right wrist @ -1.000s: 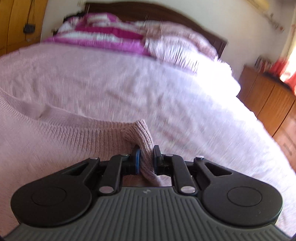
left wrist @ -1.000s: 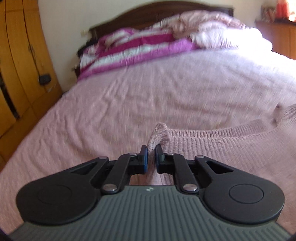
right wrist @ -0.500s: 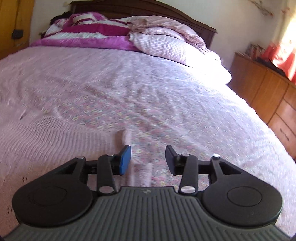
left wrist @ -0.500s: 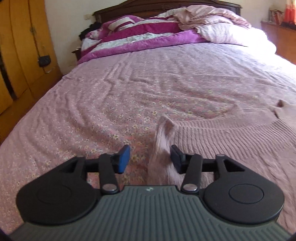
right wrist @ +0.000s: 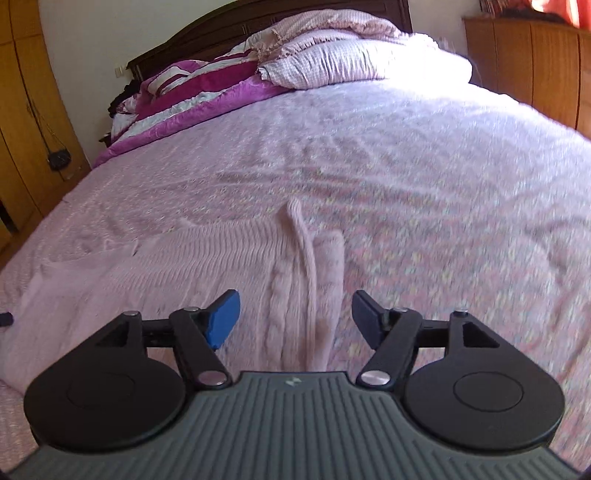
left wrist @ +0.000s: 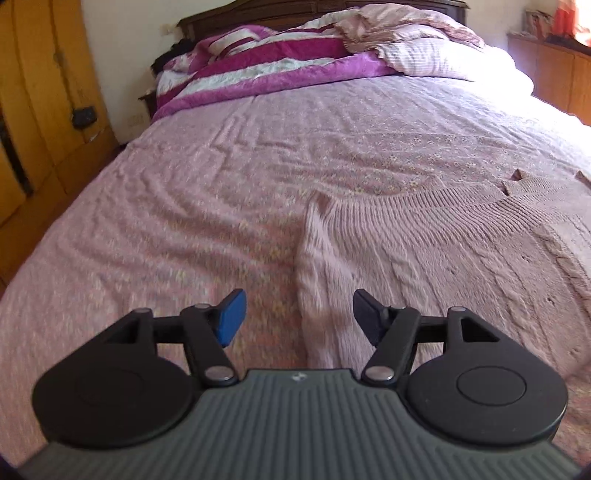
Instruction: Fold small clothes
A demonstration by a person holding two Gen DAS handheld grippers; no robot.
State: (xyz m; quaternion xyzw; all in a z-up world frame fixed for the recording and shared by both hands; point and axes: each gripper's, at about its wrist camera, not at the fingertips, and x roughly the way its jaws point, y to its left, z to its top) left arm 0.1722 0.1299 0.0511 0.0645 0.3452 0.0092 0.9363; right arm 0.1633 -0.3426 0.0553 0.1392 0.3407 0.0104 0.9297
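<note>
The left claw (left wrist: 298,316) stands with its jaws apart, and they have just been opening. The left edge of the pink knitted sweater (left wrist: 424,258) lies on the bed below the gap between the blue pads (left wrist: 231,318), but neither pad presses on it. Nothing is gripped. In the left wrist view the sweater spreads flat from the claw toward the right frame edge, with its ribbed hem running across the pink floral bedspread (left wrist: 221,184).

Farther back, a striped magenta and white quilt (left wrist: 266,74) is piled at the dark wooden headboard (left wrist: 280,13). A yellow wooden wardrobe (left wrist: 37,110) stands at the left of the bed.

The right claw (right wrist: 295,318) is also spread, and its jaws have likewise just been opening. The right edge of the sweater (right wrist: 184,266) lies on the bed below the gap, with a raised fold (right wrist: 306,258) of knit running away from the claw. The pads (right wrist: 223,320) do not touch the fabric. In the right wrist view the sweater extends leftward across the bedspread (right wrist: 406,166). A checked pillow (right wrist: 362,59) lies at the head of the bed, and wooden cabinets (right wrist: 535,55) stand at the right.
</note>
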